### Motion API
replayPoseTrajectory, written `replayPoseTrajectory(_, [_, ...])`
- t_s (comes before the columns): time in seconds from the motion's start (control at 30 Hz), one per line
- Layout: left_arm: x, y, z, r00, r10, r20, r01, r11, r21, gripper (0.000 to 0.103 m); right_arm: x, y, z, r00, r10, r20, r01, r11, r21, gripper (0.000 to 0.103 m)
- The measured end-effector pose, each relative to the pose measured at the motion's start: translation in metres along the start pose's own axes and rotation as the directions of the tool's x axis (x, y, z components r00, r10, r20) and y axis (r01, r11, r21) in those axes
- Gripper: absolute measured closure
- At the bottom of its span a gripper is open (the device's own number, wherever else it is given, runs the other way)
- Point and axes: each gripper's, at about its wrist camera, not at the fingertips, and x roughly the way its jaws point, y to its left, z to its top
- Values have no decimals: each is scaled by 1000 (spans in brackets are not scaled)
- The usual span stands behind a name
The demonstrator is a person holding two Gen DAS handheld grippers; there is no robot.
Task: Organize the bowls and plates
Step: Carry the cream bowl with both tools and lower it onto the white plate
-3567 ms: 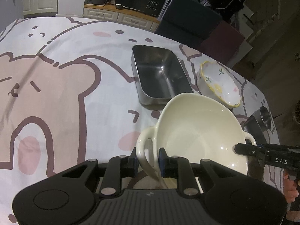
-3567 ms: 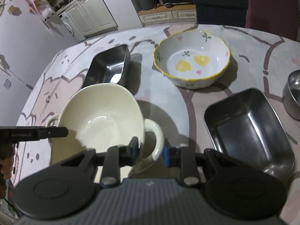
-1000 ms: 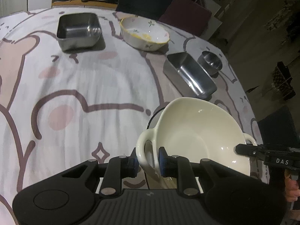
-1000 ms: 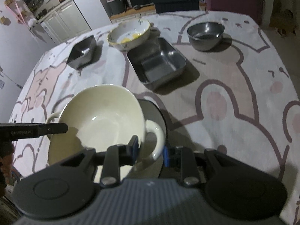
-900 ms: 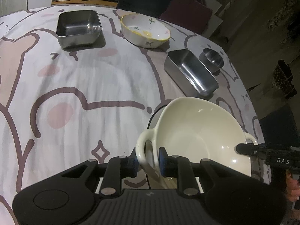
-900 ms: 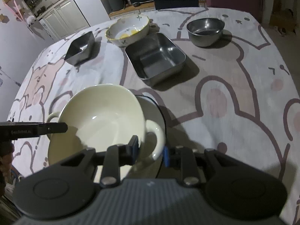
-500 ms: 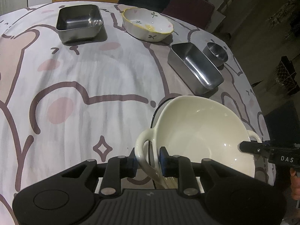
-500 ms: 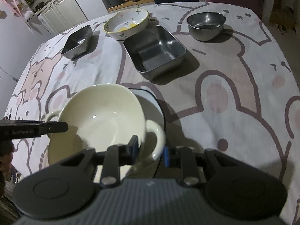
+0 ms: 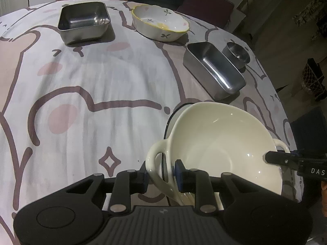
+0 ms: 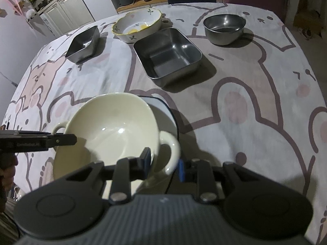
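1. The cream bowl (image 9: 222, 149) sits on, or just above, a dark-rimmed plate (image 10: 163, 110) near the front edge of the bench (image 9: 102, 85); contact between the two is hidden.
2. The left hand-held gripper (image 9: 161, 175) pinches one loop handle of the bowl, and its jaws have just been easing apart with the handle between them. The right hand-held gripper (image 10: 164, 161) pinches the opposite handle.
3. So the first stacking looks close to done, with only the release left.
4. Still loose toward the far edge: a square steel tray (image 9: 83, 23), a flowered bowl (image 9: 159, 23), a second steel tray (image 10: 167, 55) and a round steel bowl (image 10: 224, 28), all standing apart.
5. Nesting or grouping these appears to remain.
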Motion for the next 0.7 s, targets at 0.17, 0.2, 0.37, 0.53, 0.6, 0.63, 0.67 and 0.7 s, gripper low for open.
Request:
replayPoseTrajectory(0.17, [1,0,0,1000,2,2,-2,1000,-2,75,-1,-1,0,1000,-3,3,3,1000,-4,71])
replayPoseTrajectory(0.2, [1,0,0,1000,2,2,-2,1000,-2,75,-1,-1,0,1000,-4,3,4,1000,-4,71])
replayPoseTrajectory(0.37, [1,0,0,1000,2,1,-2,1000,-1,75,-2,0,0,1000,-3,6,3,1000,-11,71])
replayPoseTrajectory(0.53, [2,0,-1,1000,4,2,-4,1000,6,74,-2,-1,1,1000,-2,4,2,1000,-16,71])
replayPoseTrajectory(0.6, [2,0,-1,1000,4,2,-5,1000,9,74,-2,-1,1,1000,-2,2,2,1000,-17,71])
replayPoseTrajectory(0.63, [2,0,-1,1000,5,2,-5,1000,12,74,-2,-1,2,1000,-3,0,3,1000,-18,71])
replayPoseTrajectory(0.67, [2,-1,-1,1000,5,2,-5,1000,15,74,-1,-1,2,1000,-4,-2,4,1000,-20,71])
replayPoseTrajectory(0.7, [2,-1,-1,1000,5,2,-5,1000,19,74,-1,-2,2,1000,-5,-4,5,1000,-21,71])
